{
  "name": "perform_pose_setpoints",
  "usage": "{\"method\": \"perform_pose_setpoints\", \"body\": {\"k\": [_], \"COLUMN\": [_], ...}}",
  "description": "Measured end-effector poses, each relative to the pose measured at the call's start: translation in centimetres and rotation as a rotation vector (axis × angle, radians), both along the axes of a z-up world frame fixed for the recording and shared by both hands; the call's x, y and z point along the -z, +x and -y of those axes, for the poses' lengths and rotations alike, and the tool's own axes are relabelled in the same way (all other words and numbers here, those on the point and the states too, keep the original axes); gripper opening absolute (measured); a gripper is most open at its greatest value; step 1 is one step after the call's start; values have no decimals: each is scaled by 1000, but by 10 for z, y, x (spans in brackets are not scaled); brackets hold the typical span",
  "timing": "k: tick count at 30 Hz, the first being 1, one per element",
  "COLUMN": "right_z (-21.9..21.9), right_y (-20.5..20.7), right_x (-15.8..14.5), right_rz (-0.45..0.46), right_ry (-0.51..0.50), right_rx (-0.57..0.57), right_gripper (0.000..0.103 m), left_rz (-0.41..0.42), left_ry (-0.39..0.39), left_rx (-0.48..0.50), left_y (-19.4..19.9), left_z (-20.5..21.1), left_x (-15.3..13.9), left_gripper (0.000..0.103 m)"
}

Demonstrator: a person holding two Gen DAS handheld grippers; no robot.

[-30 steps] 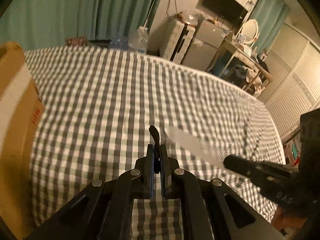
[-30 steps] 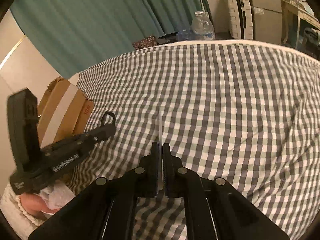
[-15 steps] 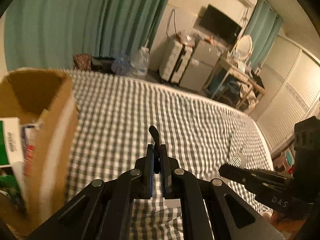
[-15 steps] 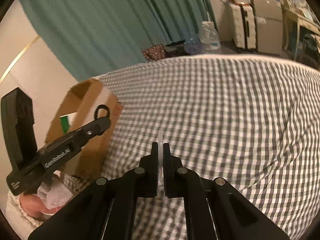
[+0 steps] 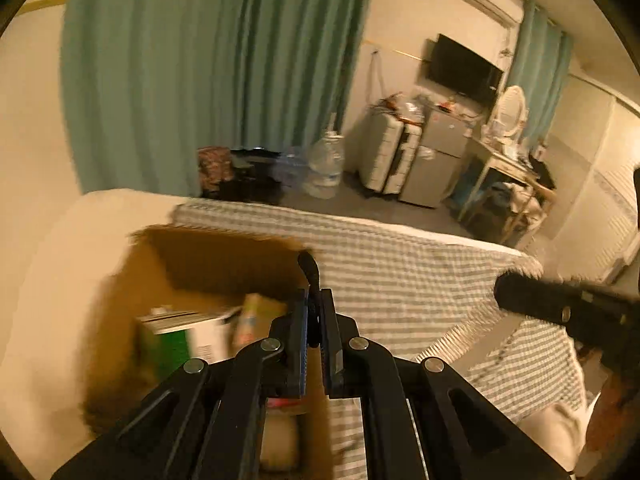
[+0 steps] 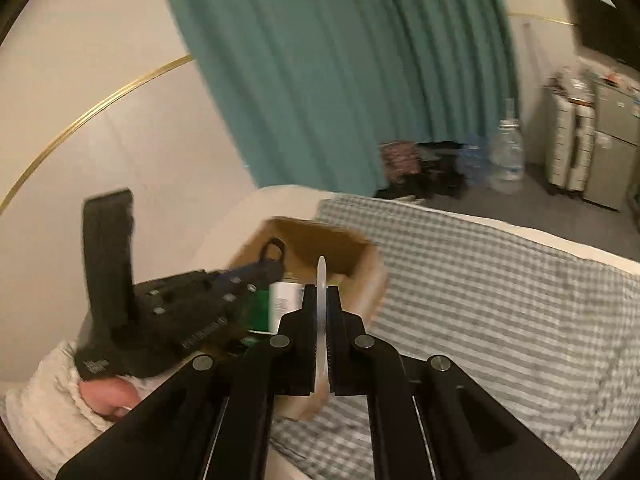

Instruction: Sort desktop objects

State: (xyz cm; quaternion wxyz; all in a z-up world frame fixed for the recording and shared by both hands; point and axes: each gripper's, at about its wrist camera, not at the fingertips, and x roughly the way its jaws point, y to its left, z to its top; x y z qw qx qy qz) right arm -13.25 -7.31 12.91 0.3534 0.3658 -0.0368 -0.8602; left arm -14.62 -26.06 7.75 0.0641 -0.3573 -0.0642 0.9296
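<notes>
My left gripper point(image 5: 314, 300) is shut on a small black loop-shaped object point(image 5: 311, 270) and hovers over the open cardboard box point(image 5: 208, 256). The box holds a green-and-white carton point(image 5: 188, 340) and other packets. In the right wrist view my right gripper point(image 6: 321, 296) is shut on a thin white flat comb-like piece point(image 6: 321, 280), seen edge-on, just right of the box point(image 6: 360, 256). The left gripper point(image 6: 276, 256) with its black loop shows above the box there. The right gripper's finger point(image 5: 532, 296) shows at the right of the left wrist view.
The box stands on a bed with a grey checked sheet point(image 6: 500, 280). Teal curtains point(image 5: 200, 80), a large water bottle point(image 5: 326, 168), suitcases point(image 5: 388, 156) and a cluttered desk point(image 5: 504, 168) lie beyond the bed.
Both grippers have lifted and swung left from the middle of the bed to the cardboard box, each still holding its object. The left one now hangs over the box opening.
</notes>
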Motion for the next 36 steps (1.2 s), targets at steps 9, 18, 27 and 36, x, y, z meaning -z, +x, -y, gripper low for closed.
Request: {"method": "perform_pose_setpoints", "body": {"k": [9,18,27,36], "right_z": [108,91,49,-30], "right_y": [-28,-43,-6,64], "right_x": [66,52,-35,-53], "right_rz": [119,50,-141,-131], "right_ry": [193,183,106,223], "right_rx": [-6,213,371,479], "right_gripper": [3,64,86,103], "left_rz": [65,8,-128,-137], "left_ry": [-12,-67,-43,-76], "left_rx": [24,69,42,-20], "left_y": [0,2,36,68], "left_z": [54,70,62,38], "left_x": [61,55,-21,-48], "left_gripper": [6,73,103,103]}}
